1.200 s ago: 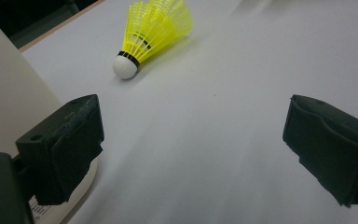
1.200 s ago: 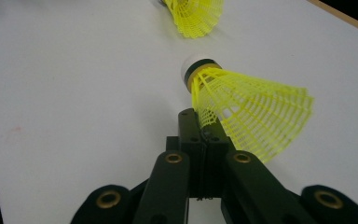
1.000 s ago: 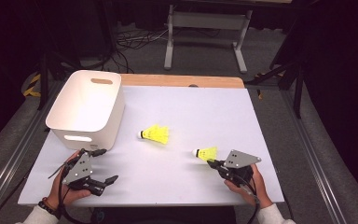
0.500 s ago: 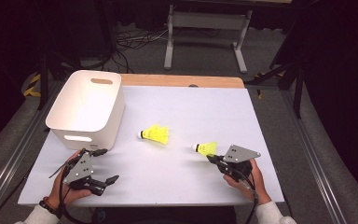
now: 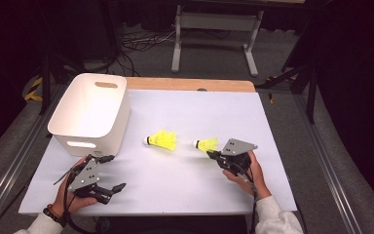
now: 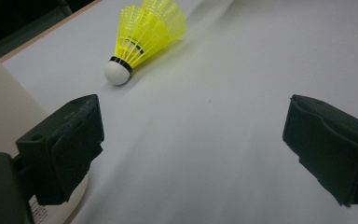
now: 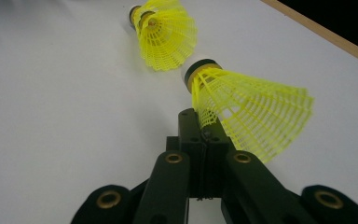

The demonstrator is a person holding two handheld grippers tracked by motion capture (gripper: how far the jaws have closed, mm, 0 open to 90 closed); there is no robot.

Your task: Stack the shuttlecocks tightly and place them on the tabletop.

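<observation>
White tabletop (image 5: 175, 180) fills the middle of the high view, dark floor and a metal stand beyond it at twelve o'clock. Down at five o'clock sits the right gripper (image 5: 213, 155), and its jaws are pressed together on the skirt edge of the held shuttlecock (image 5: 205, 144). Look at that one from the right gripper view: the held shuttlecock (image 7: 242, 112) has its mesh pinched right at the jaw tips, the black-banded cork end pointing away toward eleven o'clock and the skirt flaring back toward four. In the high view its long axis runs nearly level across the table, cork toward nine o'clock, skirt toward three.

Just beside it, toward nine o'clock and not touching, lies the second shuttlecock (image 5: 161, 140), on its side on the bare surface, white cork toward nine, skirt toward three, so the two line up almost nose to tail.

Over at seven o'clock, the left gripper (image 5: 109, 174) rests low with its jaws spread wide and nothing between them. At ten o'clock stands the white bin (image 5: 108, 122) with its handle slots.
</observation>
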